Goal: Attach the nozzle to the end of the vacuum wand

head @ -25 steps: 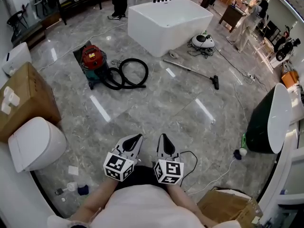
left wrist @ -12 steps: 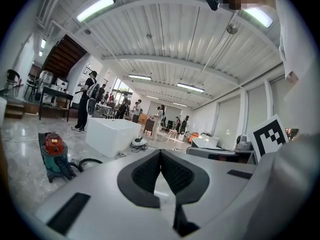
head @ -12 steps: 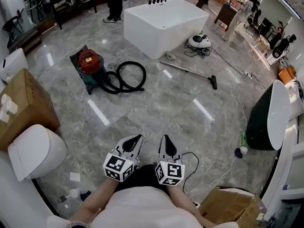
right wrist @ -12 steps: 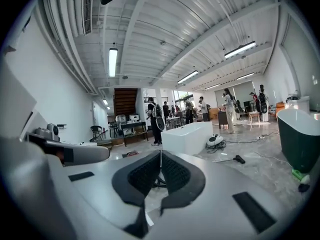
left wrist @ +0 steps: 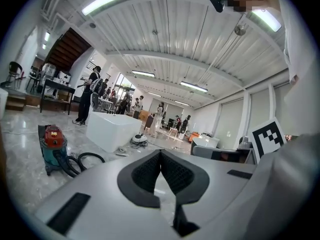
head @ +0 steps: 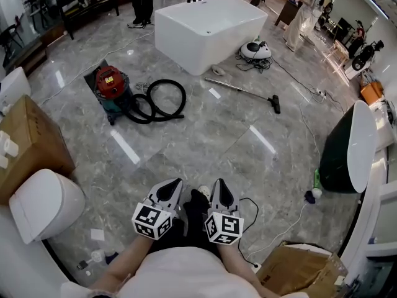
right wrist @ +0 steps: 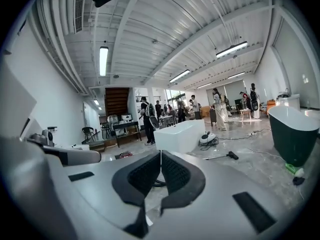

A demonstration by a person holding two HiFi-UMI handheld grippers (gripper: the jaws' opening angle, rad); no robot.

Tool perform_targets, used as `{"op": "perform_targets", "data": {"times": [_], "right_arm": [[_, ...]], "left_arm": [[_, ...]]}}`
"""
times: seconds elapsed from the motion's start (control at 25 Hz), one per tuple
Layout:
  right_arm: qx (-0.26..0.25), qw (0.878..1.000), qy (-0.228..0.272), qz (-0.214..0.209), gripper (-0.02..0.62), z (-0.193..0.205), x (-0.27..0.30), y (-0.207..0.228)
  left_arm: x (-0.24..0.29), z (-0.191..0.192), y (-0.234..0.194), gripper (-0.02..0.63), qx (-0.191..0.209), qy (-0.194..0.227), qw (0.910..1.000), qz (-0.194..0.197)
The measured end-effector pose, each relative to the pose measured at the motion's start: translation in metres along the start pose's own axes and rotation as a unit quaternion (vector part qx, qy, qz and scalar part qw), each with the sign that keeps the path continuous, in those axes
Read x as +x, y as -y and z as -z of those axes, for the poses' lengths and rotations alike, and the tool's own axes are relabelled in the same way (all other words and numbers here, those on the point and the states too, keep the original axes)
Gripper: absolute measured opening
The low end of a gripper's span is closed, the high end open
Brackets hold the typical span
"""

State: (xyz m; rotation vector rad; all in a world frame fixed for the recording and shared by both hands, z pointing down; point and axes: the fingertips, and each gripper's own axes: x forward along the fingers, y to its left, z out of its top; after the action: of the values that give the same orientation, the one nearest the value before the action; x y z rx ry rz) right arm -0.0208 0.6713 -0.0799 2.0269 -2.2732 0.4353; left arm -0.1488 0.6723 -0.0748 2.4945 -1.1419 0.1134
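Two empty, pressed together: left claw (head: 175,182), right claw (head: 218,182) | held idle, likely because vacuum wand (head: 239,90) lies far off on floor (head: 205,138)

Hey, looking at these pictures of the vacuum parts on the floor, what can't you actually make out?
Head view: whether the black piece at the far end of the wand is a nozzle already joined; too small.
Head view: where the free end of the hose lies; lost among its coils.
Right gripper view: most of the vacuum; the body of the right gripper covers it, and only a red bit shows.
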Motion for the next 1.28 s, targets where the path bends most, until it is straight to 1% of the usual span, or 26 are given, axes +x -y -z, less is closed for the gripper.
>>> {"op": "perform_targets", "data": {"times": [0.28,0.48,0.76,1.0,1.28], "right_arm": [[-0.004,1.0,-0.014,-0.021,0.015,-0.007,0.046,0.016],[0.001,0.999,-0.018,-0.029,0.015,-0.02,0.092,0.045],[0.002,0.998,-0.021,-0.054,0.015,-0.041,0.152,0.082],[0.003,0.998,-0.018,-0.063,0.015,-0.055,0.187,0.117],[0.0,0.998,-0.016,-0.067,0.015,-0.066,0.222,0.153]], "left_arm": [[0.047,-0.011,-0.012,0.008,-0.003,-0.006,1.0,-0.004],[0.091,-0.022,-0.02,0.008,-0.009,-0.004,0.9998,-0.018],[0.157,-0.035,-0.028,0.009,-0.015,-0.006,0.9993,-0.032],[0.205,-0.047,-0.029,0.008,-0.014,0.0,0.999,-0.043],[0.257,-0.057,-0.032,0.009,-0.015,0.005,0.9989,-0.044]]}}
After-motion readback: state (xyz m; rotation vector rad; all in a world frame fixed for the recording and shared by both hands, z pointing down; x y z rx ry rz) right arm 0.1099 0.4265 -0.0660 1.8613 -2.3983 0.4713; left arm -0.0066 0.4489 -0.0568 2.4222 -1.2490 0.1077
